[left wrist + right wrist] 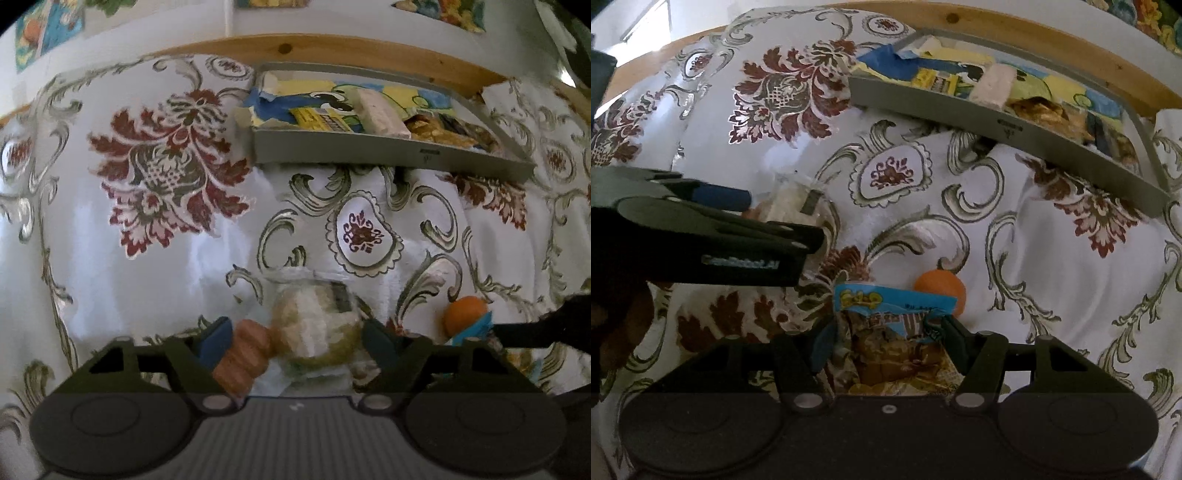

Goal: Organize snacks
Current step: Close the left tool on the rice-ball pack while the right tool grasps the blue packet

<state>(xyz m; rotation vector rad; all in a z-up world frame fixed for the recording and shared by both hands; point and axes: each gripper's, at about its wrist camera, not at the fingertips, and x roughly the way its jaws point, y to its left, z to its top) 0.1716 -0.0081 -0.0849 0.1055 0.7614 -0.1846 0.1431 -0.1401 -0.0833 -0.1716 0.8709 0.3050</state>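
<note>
Both grippers were mid-pickup: left gripper (295, 341) had its jaws around a clear-wrapped bun (314, 325), right gripper (886, 332) around a blue snack bag (894, 325). Next move, I'd guess: carry them to the far gray tray (369, 151).

Glossy floral tablecloth (166, 177) (maroon and grey scrolls), wooden table edge (332, 46), white wall (147, 26) with colourful pictures

Bare tablecloth (1052, 236) lies open up to the grey tray (1015, 127), apparently blocked only by 1 orange ball (942, 288).
</note>
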